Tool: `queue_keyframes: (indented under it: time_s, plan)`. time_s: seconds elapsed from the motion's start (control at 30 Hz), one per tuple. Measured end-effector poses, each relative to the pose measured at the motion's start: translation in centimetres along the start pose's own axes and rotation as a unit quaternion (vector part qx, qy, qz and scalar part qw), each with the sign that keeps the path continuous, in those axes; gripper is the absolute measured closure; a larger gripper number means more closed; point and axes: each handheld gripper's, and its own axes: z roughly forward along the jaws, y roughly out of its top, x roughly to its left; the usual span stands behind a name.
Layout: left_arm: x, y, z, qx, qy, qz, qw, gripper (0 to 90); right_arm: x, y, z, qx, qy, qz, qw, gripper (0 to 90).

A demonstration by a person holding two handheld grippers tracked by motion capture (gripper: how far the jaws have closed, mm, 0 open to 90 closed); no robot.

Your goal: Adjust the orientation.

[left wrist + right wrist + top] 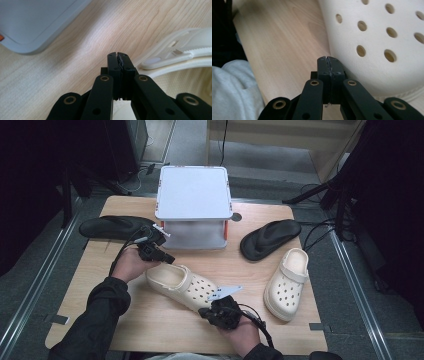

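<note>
1. A cream clog [182,285] lies on its sole near the middle of the wooden table [150,330], toe toward the person, heel toward the grey two-tier shoe rack [194,195] at the back.
2. The left gripper [161,256] hovers just beside the heel end; in the left gripper view its jaws are pressed together on nothing, tips next to the heel strap [180,53] and its rivet.
3. The right gripper [216,307] sits at the toe end — jaws likewise closed and empty, tips right by the perforated toe cap [382,37], though I cannot tell whether they touch it.
4. The matching clog [287,285] rests well apart at the table's right, with one black flip-flop [270,239] beyond it and another black flip-flop [112,226] at the left, beside the rack.
5. I'd judge the clog light, moulded foam: springy rather than stiff, smooth and a bit slippery on the rounded toe, not at all fragile.
6. Best holds, to my eye, are the thin rim of the foot opening or the heel strap — jaws would need to open first; the domed toe gives closed jaws only something to nudge.
</note>
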Motion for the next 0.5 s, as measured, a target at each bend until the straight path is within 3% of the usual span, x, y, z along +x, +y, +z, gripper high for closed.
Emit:
queue_keyframes:
  time_s: [0.27, 0.5]
  plan:
    - [-0.8, -1.1, -0.5, 0.004, -0.002, 0.0, 1.0, 89.4, -1.3, 0.4, 0.0, -0.005, -0.007, 0.01, 0.9999, 89.9]
    - [-1.4, -2.2, -0.8, 0.002, 0.005, -0.014, 0.9999, 89.1, -2.3, 0.8, 0.0, -0.006, -0.008, 0.02, 0.9998, 89.9]
